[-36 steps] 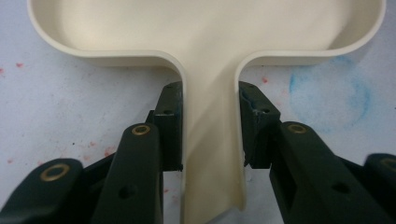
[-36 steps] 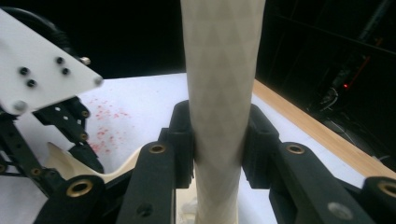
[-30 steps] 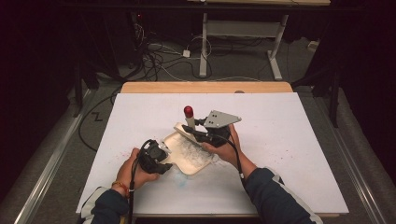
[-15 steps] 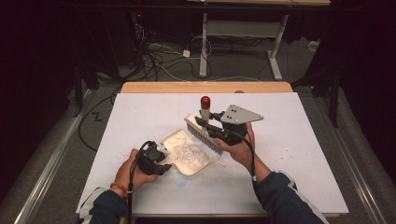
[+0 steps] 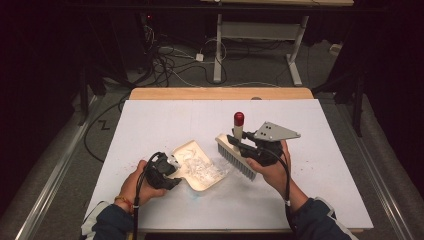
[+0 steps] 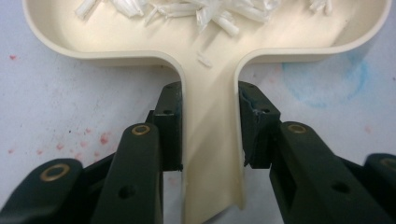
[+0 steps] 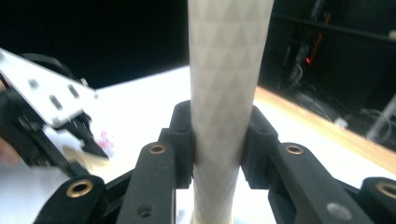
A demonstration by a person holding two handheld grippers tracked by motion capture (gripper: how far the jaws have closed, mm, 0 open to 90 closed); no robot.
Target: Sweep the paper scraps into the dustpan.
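Observation:
A cream dustpan [image 5: 186,151] lies on the white table top [image 5: 150,120], with white shredded scraps [image 5: 201,167] in its tray. My left gripper [image 5: 165,169] is shut on the dustpan's handle [image 6: 212,154], which sits between the two jaws; the scraps [image 6: 210,14] lie farther up in the pan. My right gripper [image 5: 243,144] is shut on the pale patterned handle [image 7: 224,93] of a brush. The brush has a red cap [image 5: 239,118] and grey bristles [image 5: 237,161] that hang just right of the pan's open edge.
A wooden strip [image 5: 220,93] runs along the table's far edge. Behind it, cables [image 5: 170,60] and a desk's metal legs [image 5: 218,45] stand on the dark floor. Faint red and blue stains [image 6: 322,79] mark the sheet near the pan.
The right gripper has carried the brush to the right, off the dustpan's tray to its right edge. The left gripper and the dustpan have stayed in place.

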